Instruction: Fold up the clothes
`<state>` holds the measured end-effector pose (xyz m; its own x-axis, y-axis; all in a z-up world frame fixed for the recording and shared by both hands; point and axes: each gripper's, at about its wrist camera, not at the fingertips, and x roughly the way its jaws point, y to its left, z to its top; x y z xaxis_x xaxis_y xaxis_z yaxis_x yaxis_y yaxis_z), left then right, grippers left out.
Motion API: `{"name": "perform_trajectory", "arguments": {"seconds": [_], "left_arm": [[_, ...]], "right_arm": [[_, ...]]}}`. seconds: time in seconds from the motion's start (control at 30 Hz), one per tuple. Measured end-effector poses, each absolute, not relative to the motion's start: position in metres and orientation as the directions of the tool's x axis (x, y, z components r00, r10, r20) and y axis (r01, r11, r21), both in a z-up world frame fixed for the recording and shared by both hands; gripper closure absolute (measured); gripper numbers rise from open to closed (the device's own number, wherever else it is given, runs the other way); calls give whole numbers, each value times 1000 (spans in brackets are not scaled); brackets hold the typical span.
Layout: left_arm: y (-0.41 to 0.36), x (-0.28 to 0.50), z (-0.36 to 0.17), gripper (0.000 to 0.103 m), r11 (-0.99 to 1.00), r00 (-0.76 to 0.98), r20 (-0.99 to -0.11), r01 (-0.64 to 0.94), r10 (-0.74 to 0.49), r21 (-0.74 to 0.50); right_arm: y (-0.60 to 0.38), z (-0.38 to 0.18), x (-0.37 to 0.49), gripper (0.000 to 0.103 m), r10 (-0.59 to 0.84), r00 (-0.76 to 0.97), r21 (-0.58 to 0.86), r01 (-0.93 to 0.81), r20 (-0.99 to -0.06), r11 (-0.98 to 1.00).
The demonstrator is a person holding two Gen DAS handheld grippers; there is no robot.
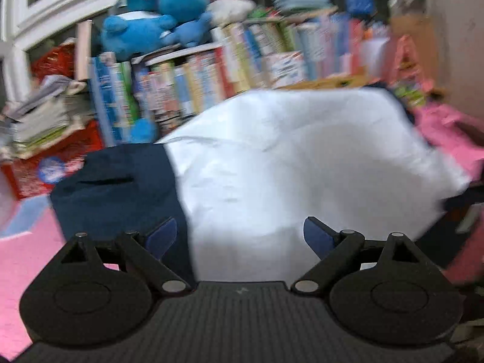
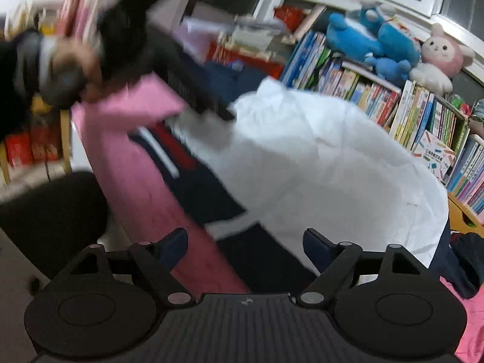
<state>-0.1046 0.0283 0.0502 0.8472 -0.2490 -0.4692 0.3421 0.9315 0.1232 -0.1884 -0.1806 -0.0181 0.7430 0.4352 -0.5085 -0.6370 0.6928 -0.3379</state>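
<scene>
A crumpled white garment [image 1: 302, 163] lies spread on a pink surface [image 1: 27, 260], overlapping a navy garment [image 1: 121, 190] on its left. My left gripper [image 1: 239, 220] hovers over the near edge where white meets navy. Its blue pads [image 1: 163, 233] stand wide apart and grip nothing. In the right wrist view the white garment [image 2: 317, 166] fills the middle, with a navy garment with red and white stripes [image 2: 193, 178] to its left. My right gripper [image 2: 245, 231] is open above the near navy and white edge, with nothing held.
A bookshelf [image 1: 230, 69] packed with books runs behind the surface, with blue plush toys [image 1: 151, 27] and a pink one [image 2: 441, 51] on top. A person's hand [image 2: 72, 57] holds the blurred black left tool at the upper left. The pink surface's edge [image 2: 136, 199] drops to the floor there.
</scene>
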Motion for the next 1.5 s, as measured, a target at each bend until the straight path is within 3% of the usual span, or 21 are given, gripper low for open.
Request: {"name": "perform_trajectory", "arguments": {"seconds": [0.03,0.13,0.27,0.4,0.47,0.6,0.7,0.77,0.87,0.97,1.1,1.17,1.23,1.4,1.5], "left_arm": [[27,-110,51,11,916,832,-472,385,-293,109],[15,-131,49,10,851,781,-487,508,-390,132],[-16,-146,31,6,774,769,-509,571,-387,274],[-37,-130,7,6,777,873,-459,402,-165,484],[-30,-113,5,6,820,894,-442,303,-69,485],[1,-90,17,6,918,905,-424,143,30,371],[14,-94,27,6,910,931,-331,-4,155,415],[20,-98,31,6,882,933,-274,-83,232,463],[34,-101,38,3,860,928,-239,-139,287,490],[38,-117,50,0,853,937,-221,-127,270,506],[32,-156,79,0,824,958,-164,-106,234,556],[37,-172,89,0,840,961,-196,-60,194,539],[44,-180,88,0,865,946,-281,4,159,502],[49,-174,41,0,876,865,-474,91,167,474],[52,-172,23,0,874,809,-576,196,112,444]], "right_arm": [[-181,-18,-184,29,426,751,-321,-621,-504,715],[-186,-13,-169,31,404,780,-270,-568,-478,777],[-190,-4,-151,31,379,816,-227,-508,-436,831],[-195,-1,-145,31,380,823,-178,-486,-422,856],[-198,0,-143,31,381,826,-153,-476,-416,866],[-200,-12,-154,31,366,818,-178,-480,-443,859],[-194,-20,-160,74,258,853,-256,-402,-454,879],[-196,-22,-160,79,181,884,-299,-329,-430,896],[-210,-24,-155,78,21,922,-375,-178,-386,910],[-238,-18,-154,57,-80,932,-400,-73,-353,913],[-264,12,-173,59,-70,949,-358,-47,-307,933],[-277,35,-193,61,-19,956,-276,-65,-292,959],[-291,48,-211,61,23,951,-214,-93,-310,972],[-303,22,-229,59,80,886,-160,-170,-458,972],[-298,3,-231,58,147,839,-128,-247,-523,960]]}}
